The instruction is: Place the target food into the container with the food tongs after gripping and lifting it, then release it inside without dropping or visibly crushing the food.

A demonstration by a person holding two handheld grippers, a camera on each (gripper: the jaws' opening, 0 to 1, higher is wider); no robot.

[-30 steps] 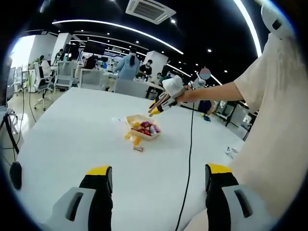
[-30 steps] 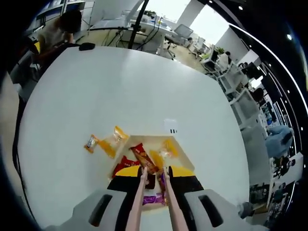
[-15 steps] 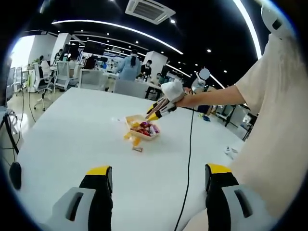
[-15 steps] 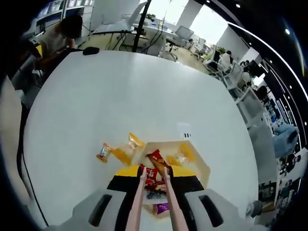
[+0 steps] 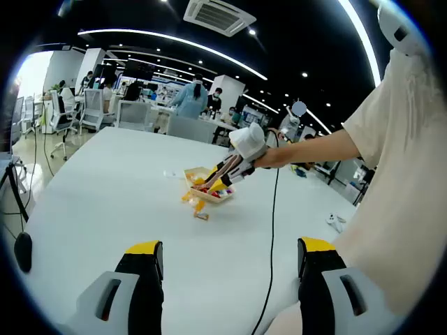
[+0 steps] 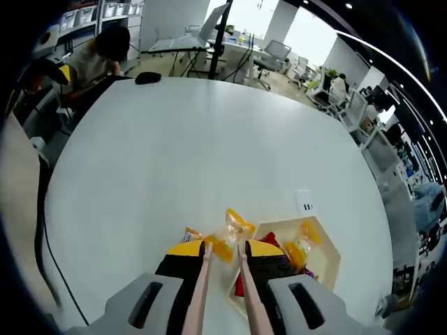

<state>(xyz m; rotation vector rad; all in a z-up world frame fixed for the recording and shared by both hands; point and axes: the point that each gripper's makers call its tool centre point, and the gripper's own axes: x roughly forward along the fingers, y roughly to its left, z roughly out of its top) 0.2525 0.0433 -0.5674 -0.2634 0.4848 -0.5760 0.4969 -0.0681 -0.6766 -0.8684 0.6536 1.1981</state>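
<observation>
White surface (image 6: 174, 153): cream container (image 6: 328, 262) holding wrapped snacks. Right claw (image 6: 222, 249) carries food tongs (image 6: 199, 293), tips over an orange packet (image 6: 225, 237) just outside the container's rim (contact unclear; tong tips narrowly apart). Left claw (image 5: 227, 259) spread wide, holding nothing.

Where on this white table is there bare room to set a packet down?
The table is bare from the far edge down to the orange packets. It is crowded around the tray and tongs, beside the right gripper.
</observation>
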